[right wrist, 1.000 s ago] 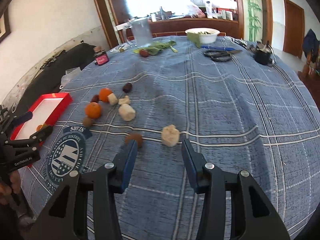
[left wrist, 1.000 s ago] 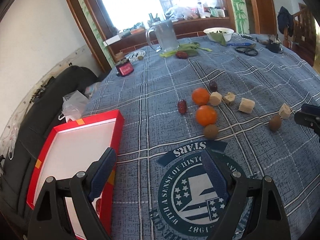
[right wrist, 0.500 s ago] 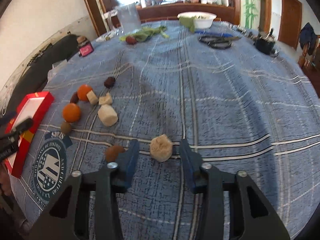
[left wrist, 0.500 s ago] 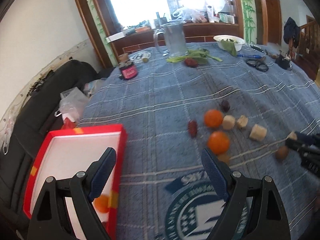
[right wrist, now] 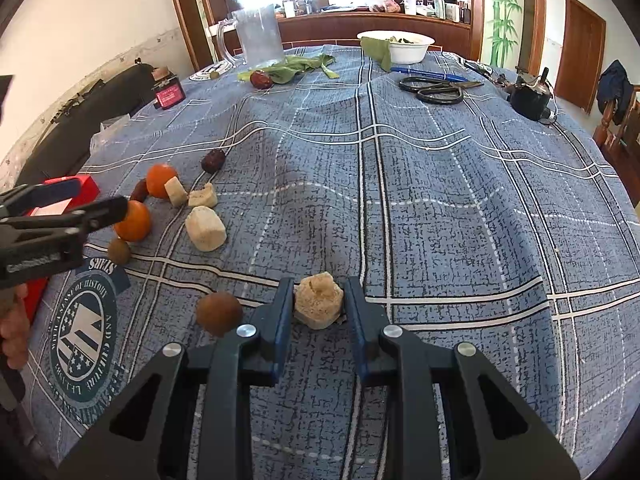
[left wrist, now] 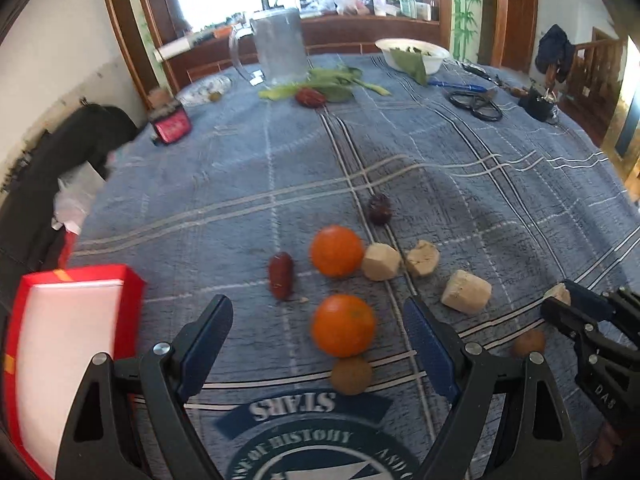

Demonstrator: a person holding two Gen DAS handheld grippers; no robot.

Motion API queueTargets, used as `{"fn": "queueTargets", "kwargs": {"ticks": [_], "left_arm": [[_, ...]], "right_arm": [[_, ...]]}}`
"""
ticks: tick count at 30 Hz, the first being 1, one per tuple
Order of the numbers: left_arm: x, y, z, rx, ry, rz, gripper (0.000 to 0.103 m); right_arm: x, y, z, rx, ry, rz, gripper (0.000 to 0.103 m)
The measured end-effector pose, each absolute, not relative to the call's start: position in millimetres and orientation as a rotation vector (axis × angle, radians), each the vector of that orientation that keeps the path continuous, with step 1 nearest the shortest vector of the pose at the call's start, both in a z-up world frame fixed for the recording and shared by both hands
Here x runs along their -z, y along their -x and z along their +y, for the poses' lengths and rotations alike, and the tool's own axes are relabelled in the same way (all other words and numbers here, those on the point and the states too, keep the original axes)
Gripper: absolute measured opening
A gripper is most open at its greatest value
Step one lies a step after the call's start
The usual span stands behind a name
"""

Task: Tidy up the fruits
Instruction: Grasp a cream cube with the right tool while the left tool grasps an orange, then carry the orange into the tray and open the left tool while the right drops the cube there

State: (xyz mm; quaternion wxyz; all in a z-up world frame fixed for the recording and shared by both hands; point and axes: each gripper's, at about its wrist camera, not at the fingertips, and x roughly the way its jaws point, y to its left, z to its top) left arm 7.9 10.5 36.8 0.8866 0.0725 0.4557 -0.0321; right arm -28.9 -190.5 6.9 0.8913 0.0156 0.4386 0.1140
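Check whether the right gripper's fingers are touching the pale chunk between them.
Touching. The right wrist view shows both fingers pressed against the sides of the pale chunk, with no gap; the right gripper has just been closing on it.

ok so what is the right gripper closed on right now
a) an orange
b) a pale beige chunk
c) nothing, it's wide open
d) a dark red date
b: in the right wrist view the right gripper has both pads pressed against the sides of the pale beige chunk, while the nearer orange sits untouched between the wide-open jaws of the left gripper.
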Motion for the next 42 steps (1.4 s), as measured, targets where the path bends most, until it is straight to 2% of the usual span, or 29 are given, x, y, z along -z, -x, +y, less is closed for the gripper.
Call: {"fn": "queueTargets", "kwargs": {"ticks": [3, 8, 11, 17, 27, 42], "left_arm": [[-30.6, -10.1, 10.0, 0.076, -0.147, 0.958, 0.082], [-18.6, -15.5, 12.3, 0.123, -0.108, 1.007, 0.043], [-17.1, -15.2, 13.5, 0.153, -0.084, 1.003, 0.034], [-25.7, -8.2, 21.4, 0.148, -0.048, 0.978, 0.034], [-72.7, 42.1, 54.6, 0.123, 0.012, 0.827, 0.034], [-99.9, 106.6, 153.4, 0.005, 0.1, 0.717, 0.034]], "right_arm": [[-6.9, 29.1, -190.7, -0.237, -0.033, 0.91, 0.028], [-7.1, 29.0, -190.5, -0.236, -0.034, 0.91, 0.028], [-7.0, 29.0, -190.6, -0.235, -0.035, 0.91, 0.027], [-8.0, 27.6, -192.8, -0.237, -0.058, 0.908, 0.027], [-14.7, 30.7, -200.3, -0.242, -0.106, 0.855, 0.027], [-45.5, 62.0, -163.8, -0.251, -0.192, 0.726, 0.027]]}}
